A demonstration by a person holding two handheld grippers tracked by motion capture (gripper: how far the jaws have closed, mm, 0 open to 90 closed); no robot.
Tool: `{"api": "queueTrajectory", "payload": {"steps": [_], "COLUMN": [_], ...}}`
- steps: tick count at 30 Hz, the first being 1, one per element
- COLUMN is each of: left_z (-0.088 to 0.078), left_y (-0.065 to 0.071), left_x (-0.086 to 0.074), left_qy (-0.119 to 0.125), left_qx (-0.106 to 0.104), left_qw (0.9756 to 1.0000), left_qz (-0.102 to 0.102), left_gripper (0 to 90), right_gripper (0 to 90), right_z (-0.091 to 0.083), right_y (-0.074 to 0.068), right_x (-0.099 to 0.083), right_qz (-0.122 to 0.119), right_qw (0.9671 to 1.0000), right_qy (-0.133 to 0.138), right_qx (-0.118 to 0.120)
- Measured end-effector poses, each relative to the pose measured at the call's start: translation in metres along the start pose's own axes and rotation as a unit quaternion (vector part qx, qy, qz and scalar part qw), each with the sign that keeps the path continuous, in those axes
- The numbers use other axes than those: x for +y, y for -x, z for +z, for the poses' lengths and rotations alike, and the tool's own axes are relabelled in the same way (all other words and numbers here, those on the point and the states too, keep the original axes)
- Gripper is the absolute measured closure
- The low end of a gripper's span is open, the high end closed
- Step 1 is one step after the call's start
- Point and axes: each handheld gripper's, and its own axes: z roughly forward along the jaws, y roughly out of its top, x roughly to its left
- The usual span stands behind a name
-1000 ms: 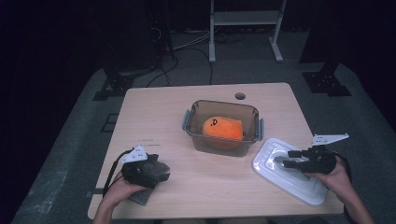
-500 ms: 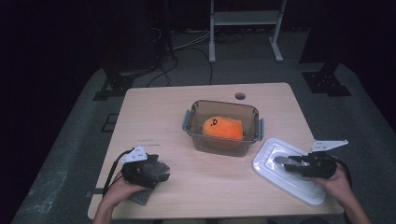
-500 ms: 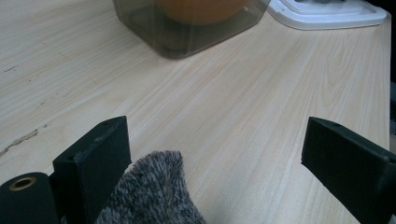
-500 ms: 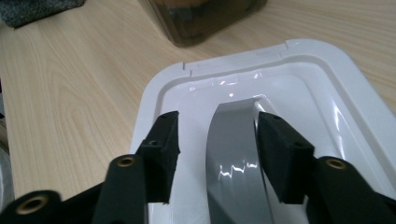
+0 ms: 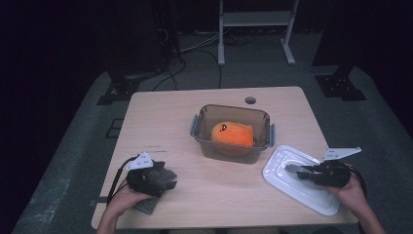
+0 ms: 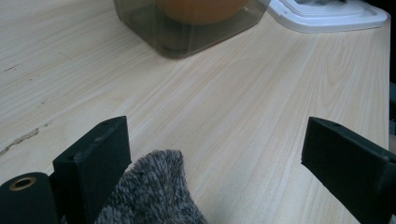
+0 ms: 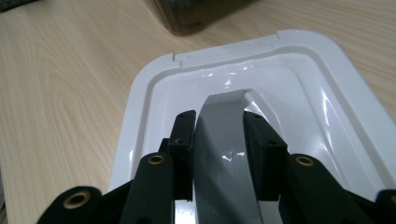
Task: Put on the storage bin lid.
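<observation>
One white rectangular lid (image 7: 299, 88), glossy, raised grey handle (image 7: 224, 154) pinched by the right claw (image 7: 218, 135), jaws just closing.

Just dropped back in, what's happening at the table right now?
A person is working with a claw in each hand. The right claw has just been closing its jaws around the grey handle of the white plastic lid, which lies flat on the wooden table. The clear plastic container beside it is uncovered, with an orange plush toy inside. The left claw rests open near the front edge, grey fuzzy cloth at one jaw.
</observation>
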Motion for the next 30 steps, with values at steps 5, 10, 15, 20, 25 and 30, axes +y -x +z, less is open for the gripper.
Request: {"api": "queueTrajectory", "payload": {"steps": [5,10,15,20,25,30], "left_z": [0.000,0.000,-0.001,-0.002,-0.002,-0.002], "left_y": [0.000,0.000,0.000,-0.001,0.000,0.000], "left_x": [0.000,0.000,0.000,0.000,0.000,0.000], "left_qy": [0.000,0.000,0.001,0.000,0.000,0.000], "left_qx": [-0.001,-0.001,0.000,0.001,0.001,0.001], "left_qw": [1.0000,1.0000,1.0000,1.0000,1.0000,1.0000], "left_qz": [0.001,0.001,0.002,0.001,0.000,0.001], "left_gripper": [7.3,7.3,7.3,7.3,7.3,7.3], "right_gripper": [66.3,66.3,66.5,66.5,66.6,66.6], "right_z": [-0.001,-0.006,-0.012,-0.017,-0.021,-0.029], "right_y": [-0.001,-0.001,-0.001,-0.003,-0.004,-0.006], "right_x": [0.000,0.003,0.008,0.011,0.014,0.019], "right_qz": [-0.003,-0.004,-0.006,-0.010,-0.015,-0.020], "right_qw": [1.0000,1.0000,0.9999,0.9999,0.9998,0.9997], "right_qy": [-0.001,0.004,0.010,0.010,0.009,0.013], "right_qx": [0.000,0.005,0.005,0.005,0.005,0.001]}}
